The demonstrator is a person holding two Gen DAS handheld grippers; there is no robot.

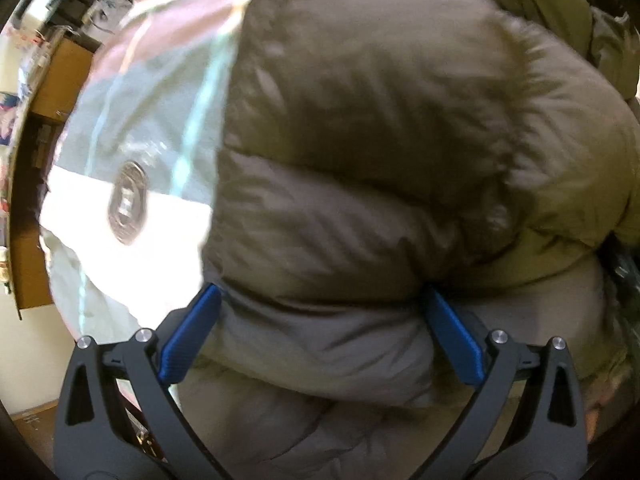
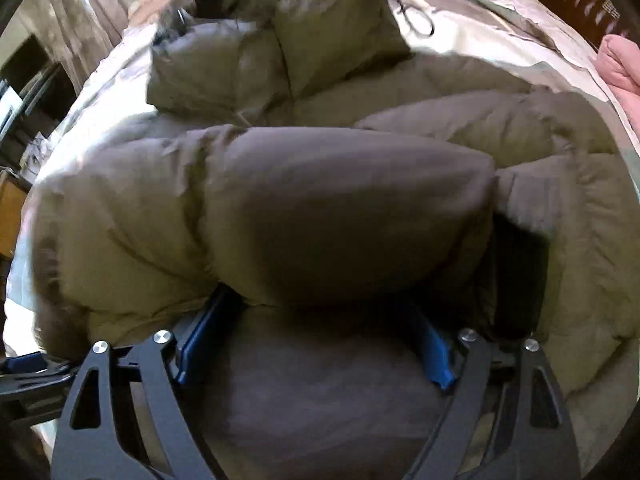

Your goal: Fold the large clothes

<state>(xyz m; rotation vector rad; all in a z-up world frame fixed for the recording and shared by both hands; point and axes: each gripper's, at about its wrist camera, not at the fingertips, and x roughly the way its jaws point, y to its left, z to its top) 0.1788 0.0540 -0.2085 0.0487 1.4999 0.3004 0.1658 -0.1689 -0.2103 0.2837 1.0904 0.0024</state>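
The olive puffer jacket (image 2: 320, 208) lies on the bedspread (image 1: 132, 216), hood end away. Both the left gripper (image 1: 320, 320) and the right gripper (image 2: 316, 340) stand wide — each spanning a thick padded fold; whether either pinches firmly cannot be told. Recommended: carry both ends level and press air out.

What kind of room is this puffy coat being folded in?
Probably a bedroom. The olive puffer jacket lies on a bed with a pale patterned bedspread, a pink quilt sits at its edge, and curtains hang behind.
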